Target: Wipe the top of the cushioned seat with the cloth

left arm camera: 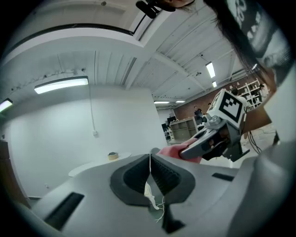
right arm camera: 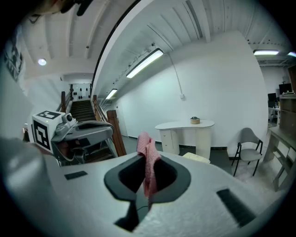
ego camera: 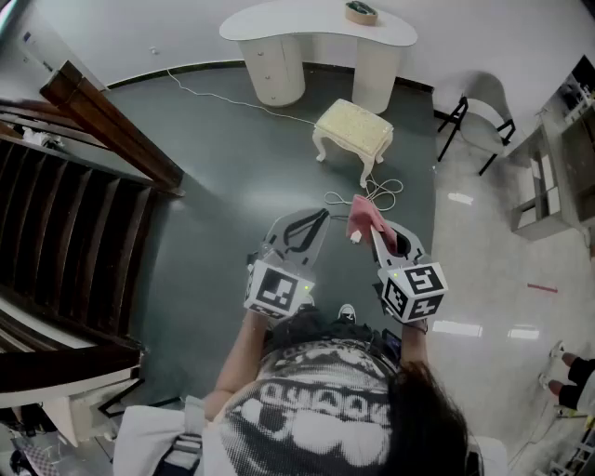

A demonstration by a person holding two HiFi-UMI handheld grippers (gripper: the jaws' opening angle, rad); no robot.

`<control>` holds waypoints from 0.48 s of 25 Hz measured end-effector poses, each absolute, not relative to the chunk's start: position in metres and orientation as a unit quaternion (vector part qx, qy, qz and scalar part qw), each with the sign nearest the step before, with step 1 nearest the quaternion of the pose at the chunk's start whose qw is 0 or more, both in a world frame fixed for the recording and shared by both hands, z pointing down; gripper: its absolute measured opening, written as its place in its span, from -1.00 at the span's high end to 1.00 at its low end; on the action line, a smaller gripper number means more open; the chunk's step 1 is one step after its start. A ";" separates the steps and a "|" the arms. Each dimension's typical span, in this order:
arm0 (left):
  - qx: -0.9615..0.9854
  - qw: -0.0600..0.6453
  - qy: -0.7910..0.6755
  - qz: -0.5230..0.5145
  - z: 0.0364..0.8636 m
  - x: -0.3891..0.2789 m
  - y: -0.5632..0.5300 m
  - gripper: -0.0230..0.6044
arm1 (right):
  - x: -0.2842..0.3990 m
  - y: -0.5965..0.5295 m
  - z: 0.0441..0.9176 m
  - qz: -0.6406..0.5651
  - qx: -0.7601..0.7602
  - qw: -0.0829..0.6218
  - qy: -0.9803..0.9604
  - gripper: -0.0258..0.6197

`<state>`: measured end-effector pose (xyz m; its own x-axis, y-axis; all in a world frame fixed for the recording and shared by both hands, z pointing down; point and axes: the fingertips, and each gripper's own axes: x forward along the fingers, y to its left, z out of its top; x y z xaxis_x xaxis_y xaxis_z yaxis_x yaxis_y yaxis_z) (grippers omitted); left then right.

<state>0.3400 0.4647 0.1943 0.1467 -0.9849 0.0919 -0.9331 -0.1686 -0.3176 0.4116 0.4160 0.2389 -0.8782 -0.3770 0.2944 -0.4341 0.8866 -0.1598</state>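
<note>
The cushioned seat (ego camera: pixel 354 130), a cream stool with white legs, stands on the dark floor ahead of me; in the right gripper view the seat (right arm camera: pixel 196 158) peeks over the jaw. My right gripper (ego camera: pixel 375 229) is shut on a pink cloth (ego camera: pixel 361 216), held at waist height well short of the stool. The cloth (right arm camera: pixel 148 159) sticks up between the jaws of the right gripper (right arm camera: pixel 148 179). My left gripper (ego camera: pixel 321 216) is level with it on the left. The left gripper (left arm camera: pixel 150 170) is shut, with only a wisp of white thread in it.
A white curved desk (ego camera: pixel 316 28) with a tape roll (ego camera: pixel 362 11) stands behind the stool. A grey chair (ego camera: pixel 483 125) is at the right. A dark wooden staircase (ego camera: pixel 65 186) fills the left. A white cable (ego camera: pixel 372 193) lies on the floor near the stool.
</note>
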 end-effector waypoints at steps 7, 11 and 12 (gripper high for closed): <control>-0.753 0.089 0.636 -0.145 0.198 0.331 0.473 0.91 | 0.400 0.425 0.242 0.114 0.215 0.127 -0.961 0.88; -0.753 0.090 0.632 -0.158 0.198 0.321 0.476 0.91 | 0.388 0.429 0.243 0.111 0.214 0.131 -0.962 0.88; -0.754 0.091 0.631 -0.160 0.198 0.318 0.477 0.91 | 0.384 0.430 0.244 0.111 0.213 0.132 -0.962 0.88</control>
<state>0.3181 0.4772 0.1980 0.1525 -0.9802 0.1261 -0.9224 -0.1870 -0.3380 0.3840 0.4305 0.2438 -0.8743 -0.3809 0.3007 -0.4394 0.8845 -0.1571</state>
